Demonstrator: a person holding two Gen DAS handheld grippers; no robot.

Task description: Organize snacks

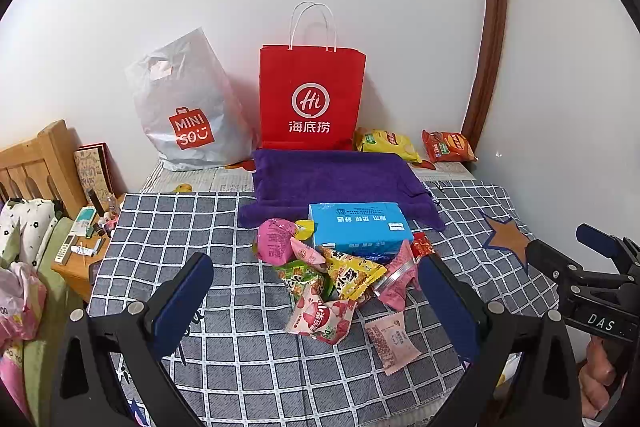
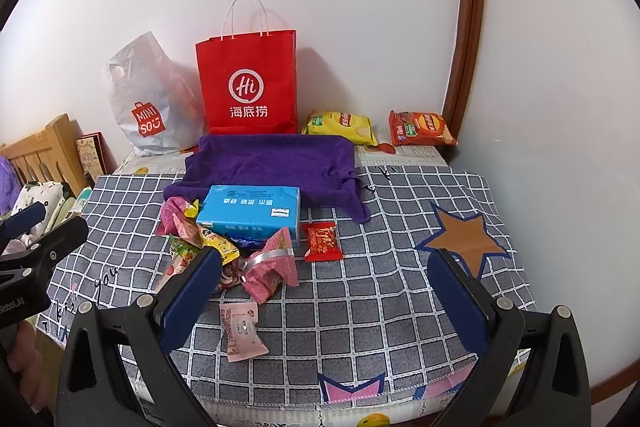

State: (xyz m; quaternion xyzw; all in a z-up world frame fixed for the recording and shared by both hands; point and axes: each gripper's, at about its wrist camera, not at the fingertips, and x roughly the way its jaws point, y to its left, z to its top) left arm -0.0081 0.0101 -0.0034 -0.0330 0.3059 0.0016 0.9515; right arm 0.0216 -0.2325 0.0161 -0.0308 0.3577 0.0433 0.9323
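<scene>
A heap of small snack packets lies on the checked cloth in front of a blue box, also blue box. A pale pink packet lies nearest me, and a small red packet sits right of the box. Two chip bags, yellow and orange-red, rest by the wall. My left gripper hovers open over the heap, holding nothing. My right gripper is open too, to the right of the heap, empty.
A red paper bag and a grey plastic bag stand against the wall behind a purple towel. A cluttered wooden bedside table and bedding are at the left. The table's right corner meets the wall.
</scene>
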